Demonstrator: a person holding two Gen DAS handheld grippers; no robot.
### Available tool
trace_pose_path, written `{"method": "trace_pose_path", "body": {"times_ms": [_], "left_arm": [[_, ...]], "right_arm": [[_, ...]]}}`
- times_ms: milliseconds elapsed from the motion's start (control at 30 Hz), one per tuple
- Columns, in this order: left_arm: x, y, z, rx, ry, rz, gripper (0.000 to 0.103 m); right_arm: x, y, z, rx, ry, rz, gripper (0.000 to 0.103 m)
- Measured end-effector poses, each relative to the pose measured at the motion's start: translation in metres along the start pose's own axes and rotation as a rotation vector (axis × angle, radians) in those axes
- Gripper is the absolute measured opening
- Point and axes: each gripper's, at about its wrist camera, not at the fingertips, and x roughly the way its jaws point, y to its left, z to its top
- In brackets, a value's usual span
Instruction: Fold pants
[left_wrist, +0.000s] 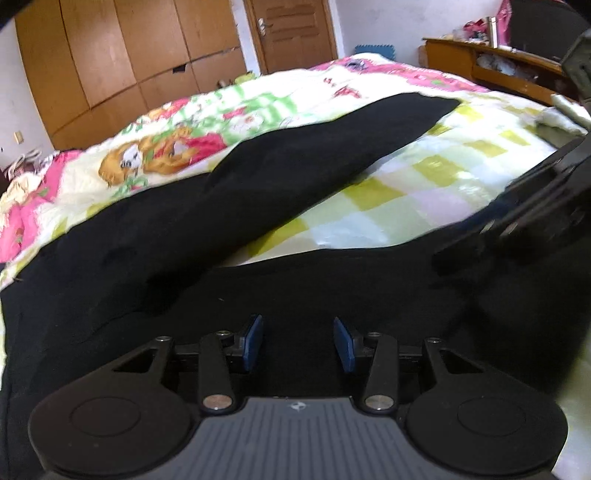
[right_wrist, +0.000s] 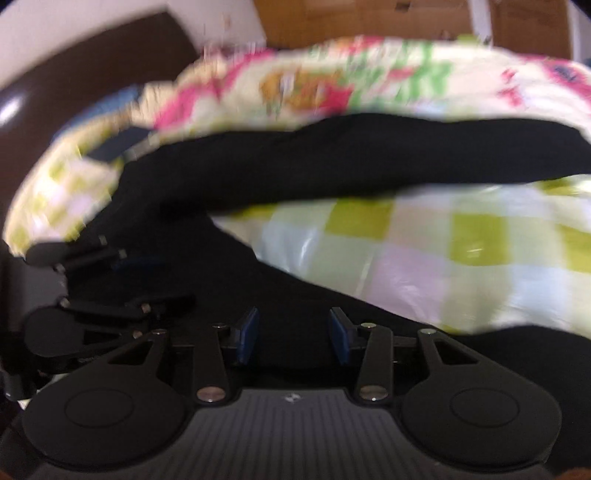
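- Left gripper (left_wrist: 298, 341): nearest the lens in the left wrist view; jaws part-open, blue pads apart, nothing between them, only black cloth below.
- Right gripper (right_wrist: 293, 338): jaws likewise part-open and empty, over black cloth; picture blurred.
- Pants (left_wrist: 258, 192): black, matte, soft, spread on the bed (left_wrist: 424, 192). One leg runs long from just ahead of the left jaws, away and rightward, to a squared hem far off. A second dark band lies crosswise directly under and ahead of both jaws; checked cover shows between the two.
- Relation: cloth lies below and forward of both jaws; the far leg's long axis slants away from the left jaws. Both grippers sit close together at the near end; neither is clearly nearer.
- Judgement: no fold visible yet; the near edge looks the likely grasp.
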Motion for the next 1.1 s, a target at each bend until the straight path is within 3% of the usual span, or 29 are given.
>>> {"method": "trace_pose_path", "body": {"times_ms": [100, 200, 333, 367, 400, 533, 633, 767, 900, 967, 1100], "left_arm": [[0.019, 0.019, 0.004, -0.025, -0.011, 0.008, 0.064], [0.016, 0.043, 0.013, -0.021, -0.043, 0.052, 0.064], [0.002, 0.091, 0.029, -0.037, -0.077, 0.007, 0.064], [-0.002, 0.104, 0.033, -0.026, -0.082, 0.004, 0.064], [-0.004, 0.115, 0.037, -0.007, -0.09, 0.039, 0.064], [-0.009, 0.176, 0.048, 0.001, -0.09, 0.14, 0.066], [-0.002, 0.231, 0.051, -0.039, -0.049, 0.199, 0.068], [0.022, 0.287, 0.046, -0.107, 0.03, 0.241, 0.068], [0.043, 0.298, 0.038, -0.08, 0.095, 0.198, 0.07], [0.053, 0.299, 0.034, -0.048, 0.126, 0.173, 0.074], [0.07, 0.304, 0.027, -0.037, 0.184, 0.158, 0.074]], "right_arm": [[0.025, 0.001, 0.015, -0.072, -0.004, -0.079, 0.038], [0.019, 0.0, 0.04, -0.093, -0.063, -0.122, 0.043], [0.02, -0.001, 0.085, -0.172, -0.099, -0.059, 0.046], [0.027, 0.002, 0.101, -0.218, -0.095, -0.052, 0.053], [0.036, 0.006, 0.114, -0.26, -0.082, -0.052, 0.06], [0.078, 0.015, 0.172, -0.326, -0.029, -0.021, 0.062], [0.108, 0.023, 0.209, -0.321, 0.002, 0.036, 0.066], [0.153, 0.045, 0.243, -0.418, 0.042, 0.013, 0.069], [0.185, 0.048, 0.252, -0.522, 0.123, -0.041, 0.071], [0.199, 0.042, 0.253, -0.529, 0.191, -0.052, 0.072], [0.216, 0.036, 0.251, -0.511, 0.217, -0.043, 0.071]]}}
